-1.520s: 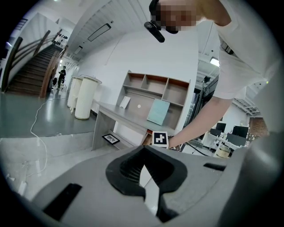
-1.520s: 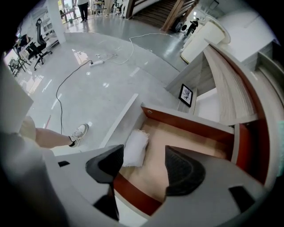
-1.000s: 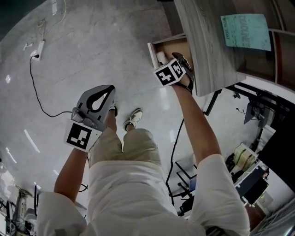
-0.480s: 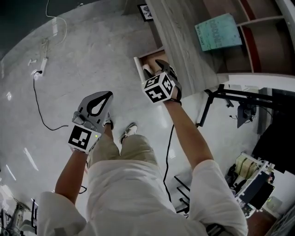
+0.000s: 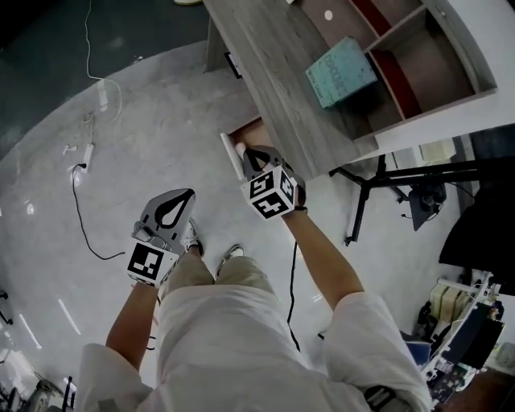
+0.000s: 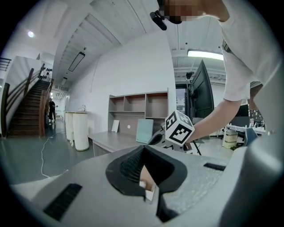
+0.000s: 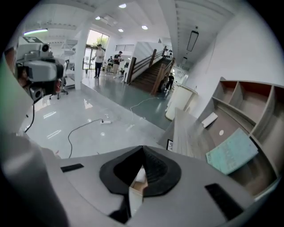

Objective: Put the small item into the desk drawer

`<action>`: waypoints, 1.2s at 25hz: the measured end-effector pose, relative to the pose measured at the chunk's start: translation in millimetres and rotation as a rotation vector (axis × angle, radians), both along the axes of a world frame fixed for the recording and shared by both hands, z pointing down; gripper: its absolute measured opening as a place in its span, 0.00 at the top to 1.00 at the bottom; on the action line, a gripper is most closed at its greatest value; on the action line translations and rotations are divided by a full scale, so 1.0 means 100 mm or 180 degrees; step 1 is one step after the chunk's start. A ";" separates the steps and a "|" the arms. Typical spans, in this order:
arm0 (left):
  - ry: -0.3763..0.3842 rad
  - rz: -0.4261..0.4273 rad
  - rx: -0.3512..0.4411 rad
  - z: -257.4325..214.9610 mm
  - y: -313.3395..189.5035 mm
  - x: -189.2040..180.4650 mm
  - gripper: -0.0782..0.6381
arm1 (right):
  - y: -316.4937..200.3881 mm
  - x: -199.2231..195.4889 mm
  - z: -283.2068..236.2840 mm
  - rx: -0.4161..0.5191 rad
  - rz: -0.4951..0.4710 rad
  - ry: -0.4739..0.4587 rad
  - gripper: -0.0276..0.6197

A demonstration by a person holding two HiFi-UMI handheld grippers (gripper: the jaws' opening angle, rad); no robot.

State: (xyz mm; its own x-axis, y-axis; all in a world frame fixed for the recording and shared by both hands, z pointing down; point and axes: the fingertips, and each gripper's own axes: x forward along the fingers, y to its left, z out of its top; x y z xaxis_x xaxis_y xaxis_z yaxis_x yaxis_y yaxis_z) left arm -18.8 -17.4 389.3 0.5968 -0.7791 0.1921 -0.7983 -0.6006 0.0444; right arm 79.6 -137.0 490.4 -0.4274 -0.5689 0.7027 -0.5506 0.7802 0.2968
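The open wooden drawer projects from the front of the grey wood-grain desk. A teal flat book lies on the desktop. The right gripper is just before the drawer, and the left gripper is further left, over the floor.

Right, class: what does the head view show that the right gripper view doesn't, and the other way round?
Only the head view shows the left tool and the person's shoes on the floor.

Only the right gripper view shows the staircase, the people standing far off, and the ceiling lights.

Both views show the grey desk, the teal book by its shelves, and the power strip with its cable on the floor.
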 end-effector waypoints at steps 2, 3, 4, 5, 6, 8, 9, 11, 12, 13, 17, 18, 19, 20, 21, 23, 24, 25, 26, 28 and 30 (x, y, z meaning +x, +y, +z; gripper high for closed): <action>-0.0051 0.0019 0.0044 -0.11 0.03 0.05 0.88 | 0.06 -0.01 -0.23 0.0072 -0.0043 -0.0197 0.96; -0.0069 0.0022 0.0082 -0.17 0.04 0.07 0.88 | 0.09 -0.01 -0.35 0.0107 -0.0027 -0.0321 0.96; -0.0083 0.0023 0.0125 -0.25 0.05 0.10 0.88 | 0.13 0.01 -0.46 0.0131 0.0003 -0.0452 0.96; -0.0092 0.0019 0.0166 -0.32 0.05 0.12 0.88 | 0.18 0.02 -0.57 0.0142 0.0027 -0.0578 0.96; -0.0092 0.0009 0.0202 -0.39 0.05 0.13 0.88 | 0.24 0.02 -0.65 0.0146 0.0033 -0.0684 0.96; -0.0085 -0.0019 0.0276 -0.53 0.03 0.15 0.88 | 0.33 -0.01 -0.80 0.0176 0.0014 -0.0837 0.96; -0.0084 -0.0032 0.0314 -0.59 0.01 0.15 0.88 | 0.35 -0.01 -0.89 0.0203 0.0021 -0.0913 0.96; -0.0077 -0.0055 0.0386 -0.69 -0.02 0.16 0.88 | 0.35 0.02 -1.09 0.0284 0.0072 -0.1070 0.96; -0.0072 -0.0062 0.0418 -0.74 -0.04 0.16 0.88 | 0.35 0.05 -1.20 0.0352 0.0098 -0.1127 0.96; -0.0069 -0.0061 0.0443 -0.78 -0.05 0.16 0.88 | 0.33 0.10 -1.31 0.0431 0.0125 -0.1172 0.96; -0.0094 -0.0033 0.0499 -0.88 -0.10 0.14 0.88 | 0.24 0.30 -1.74 0.0701 0.0265 -0.1327 0.96; -0.0095 -0.0042 0.0516 -0.91 -0.12 0.14 0.88 | 0.21 0.36 -1.81 0.0749 0.0303 -0.1364 0.96; -0.0090 -0.0061 0.0531 -0.93 -0.13 0.13 0.88 | 0.19 0.42 -1.88 0.0791 0.0346 -0.1412 0.96; -0.0087 -0.0086 0.0552 -0.96 -0.15 0.11 0.88 | 0.17 0.47 -1.96 0.0833 0.0390 -0.1469 0.96; -0.0094 -0.0107 0.0579 -0.99 -0.17 0.09 0.88 | 0.16 0.52 -2.03 0.0876 0.0427 -0.1521 0.96; -0.0137 -0.0125 0.0620 -1.04 -0.18 0.03 0.88 | 0.15 0.58 -2.16 0.0955 0.0475 -0.1601 0.96; -0.0155 -0.0130 0.0629 -1.06 -0.18 0.00 0.88 | 0.15 0.60 -2.23 0.0987 0.0490 -0.1635 0.96; -0.0161 -0.0138 0.0644 -1.10 -0.19 -0.03 0.88 | 0.14 0.62 -2.29 0.1020 0.0499 -0.1671 0.96; -0.0158 -0.0152 0.0667 -1.15 -0.22 -0.06 0.88 | 0.12 0.63 -2.36 0.1056 0.0503 -0.1711 0.96; -0.0142 -0.0188 0.0705 -1.23 -0.27 -0.11 0.88 | 0.08 0.66 -2.48 0.1128 0.0513 -0.1787 0.96; -0.0116 -0.0217 0.0710 -1.27 -0.30 -0.14 0.88 | 0.08 0.74 -2.57 0.1172 0.0553 -0.1867 0.96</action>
State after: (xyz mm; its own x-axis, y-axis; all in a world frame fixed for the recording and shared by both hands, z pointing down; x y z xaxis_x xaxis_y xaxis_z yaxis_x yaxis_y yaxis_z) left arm -32.9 -47.3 262.4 0.5373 -0.8428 0.0309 -0.8360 -0.5370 -0.1130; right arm 153.1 -129.3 233.8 -0.5577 -0.8191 0.1340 -0.8075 0.5728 0.1409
